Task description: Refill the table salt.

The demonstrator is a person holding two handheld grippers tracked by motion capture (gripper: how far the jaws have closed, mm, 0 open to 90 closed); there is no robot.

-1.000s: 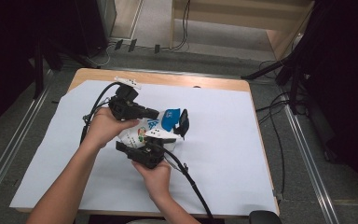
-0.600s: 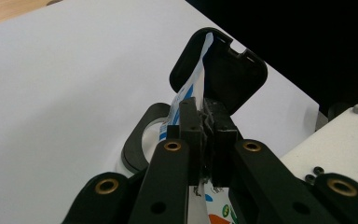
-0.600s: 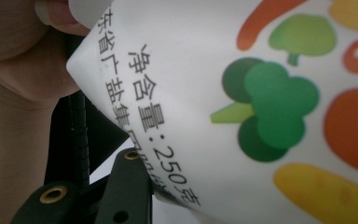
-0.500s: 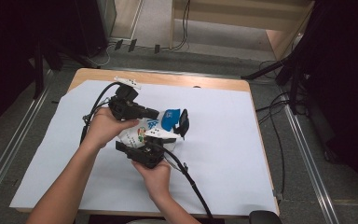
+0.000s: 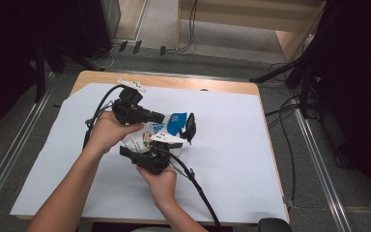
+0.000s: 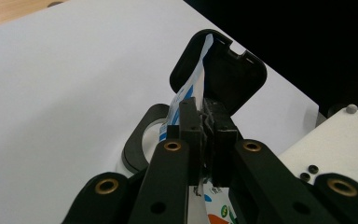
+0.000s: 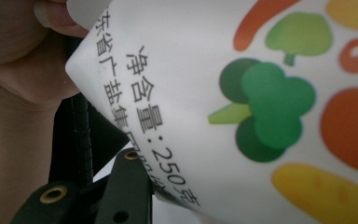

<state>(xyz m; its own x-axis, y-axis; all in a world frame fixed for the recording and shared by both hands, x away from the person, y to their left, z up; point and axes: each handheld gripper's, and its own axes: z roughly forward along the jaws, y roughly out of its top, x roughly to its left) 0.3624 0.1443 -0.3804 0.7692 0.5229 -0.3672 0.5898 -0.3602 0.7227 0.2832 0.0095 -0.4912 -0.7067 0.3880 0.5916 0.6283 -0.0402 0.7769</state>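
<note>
White sheet (image 5: 232, 145) over wooden table, dim room behind. Printed pouch (image 5: 147, 136) held above sheet between my 2 grippers. Left gripper (image 6: 204, 122) clamped tight on pouch's thin top edge. Right gripper (image 5: 166, 141) partly closed against pouch body; grip unclear. Pouch soft, light, slick film; best held by sealed edge.

Glossy plastic bag (image 7: 242, 107); matt white paper table cover (image 5: 232, 145).

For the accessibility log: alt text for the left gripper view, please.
The left tongs are shut on the top edge of a blue-and-white printed bag, over a white table cover. A black clip stands open past the tongs, around the bag's edge.
</note>
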